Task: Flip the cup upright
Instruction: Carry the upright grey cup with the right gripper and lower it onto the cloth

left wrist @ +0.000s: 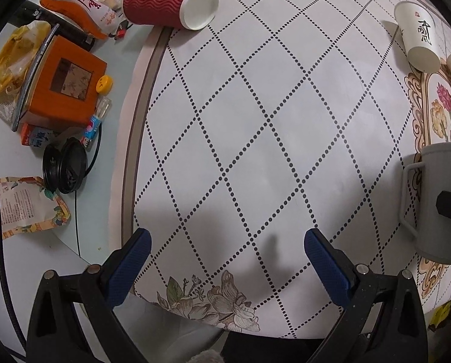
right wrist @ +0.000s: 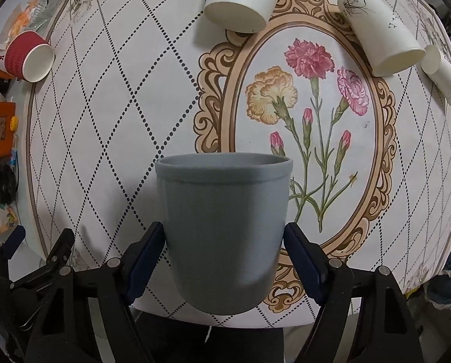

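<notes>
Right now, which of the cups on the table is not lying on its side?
The grey cup, rim up between the right hand-held gripper fingers. The red ripple cup and the white paper cups all lie on their sides.

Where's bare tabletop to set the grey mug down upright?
Best patch: the diamond-dotted cloth ahead of the open left gripper, bordered by the tipped red ripple cup and the grey mug held by the right gripper. The carnation oval's centre is also bare. Crowded: white paper cups along its far rim; clutter around the orange box.
</notes>
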Demonstrator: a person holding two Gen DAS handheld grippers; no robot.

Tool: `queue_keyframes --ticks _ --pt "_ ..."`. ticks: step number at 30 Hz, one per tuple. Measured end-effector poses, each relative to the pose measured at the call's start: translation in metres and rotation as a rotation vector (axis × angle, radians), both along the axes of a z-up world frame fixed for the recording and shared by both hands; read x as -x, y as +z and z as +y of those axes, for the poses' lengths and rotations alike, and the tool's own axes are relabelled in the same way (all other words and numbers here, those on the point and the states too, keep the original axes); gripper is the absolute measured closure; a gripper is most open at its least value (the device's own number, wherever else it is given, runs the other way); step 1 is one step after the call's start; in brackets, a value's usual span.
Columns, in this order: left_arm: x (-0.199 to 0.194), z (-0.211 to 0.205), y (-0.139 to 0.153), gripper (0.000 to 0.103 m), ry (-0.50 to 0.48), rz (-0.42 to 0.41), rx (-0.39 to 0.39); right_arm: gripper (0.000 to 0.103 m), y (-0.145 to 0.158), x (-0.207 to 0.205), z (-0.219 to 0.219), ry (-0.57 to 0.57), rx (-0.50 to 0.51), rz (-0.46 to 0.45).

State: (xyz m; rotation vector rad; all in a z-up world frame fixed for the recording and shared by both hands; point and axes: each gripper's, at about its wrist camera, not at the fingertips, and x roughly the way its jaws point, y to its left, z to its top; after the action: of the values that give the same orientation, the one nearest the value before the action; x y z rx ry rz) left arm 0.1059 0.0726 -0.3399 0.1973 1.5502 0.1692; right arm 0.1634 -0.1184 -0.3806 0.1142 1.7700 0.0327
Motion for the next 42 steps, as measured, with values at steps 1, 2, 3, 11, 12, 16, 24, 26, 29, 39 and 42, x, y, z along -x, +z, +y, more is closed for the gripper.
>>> queue_keyframes --ticks 1,2,3,11,12,16,24,26,29,39,42 --pt "0.001 0.000 0.000 0.000 0.002 0.003 0.002 0.021 0.000 0.000 -0.001 -0.001 -0.001 -0.004" --pt "0.001 0.001 0.000 0.000 0.004 0.005 0.004 0.022 0.000 -0.001 -0.002 -0.004 -0.002 -0.010" --pt "0.002 0.002 0.000 0.000 0.008 0.009 0.007 0.022 0.001 0.002 -0.004 -0.015 -0.003 -0.021" --pt "0.006 0.006 0.003 0.000 0.018 0.032 0.033 0.022 0.038 0.025 -0.017 -0.058 -0.045 -0.171" --pt "0.006 0.007 0.003 0.000 0.025 0.037 0.037 0.022 0.044 0.027 -0.018 -0.061 -0.045 -0.205" --pt "0.001 0.008 0.006 0.000 0.053 0.037 0.063 0.022 0.070 0.030 -0.020 -0.070 -0.026 -0.362" --pt "-0.015 -0.002 -0.002 0.000 0.045 0.023 0.065 0.022 0.081 0.014 -0.012 -0.123 0.048 -0.704" --pt "-0.018 -0.005 -0.006 0.000 0.038 0.022 0.055 0.022 0.073 0.011 -0.009 -0.134 0.075 -0.766" --pt "-0.020 -0.007 -0.012 0.000 0.028 0.021 0.043 0.022 0.058 0.008 -0.002 -0.147 0.115 -0.834" --pt "-0.012 -0.002 -0.014 0.000 -0.029 0.017 0.021 0.021 0.028 0.046 0.003 -0.105 0.138 -0.900" --pt "-0.007 -0.001 -0.012 0.000 -0.046 0.013 0.027 0.021 0.024 0.059 0.005 -0.099 0.141 -0.891"
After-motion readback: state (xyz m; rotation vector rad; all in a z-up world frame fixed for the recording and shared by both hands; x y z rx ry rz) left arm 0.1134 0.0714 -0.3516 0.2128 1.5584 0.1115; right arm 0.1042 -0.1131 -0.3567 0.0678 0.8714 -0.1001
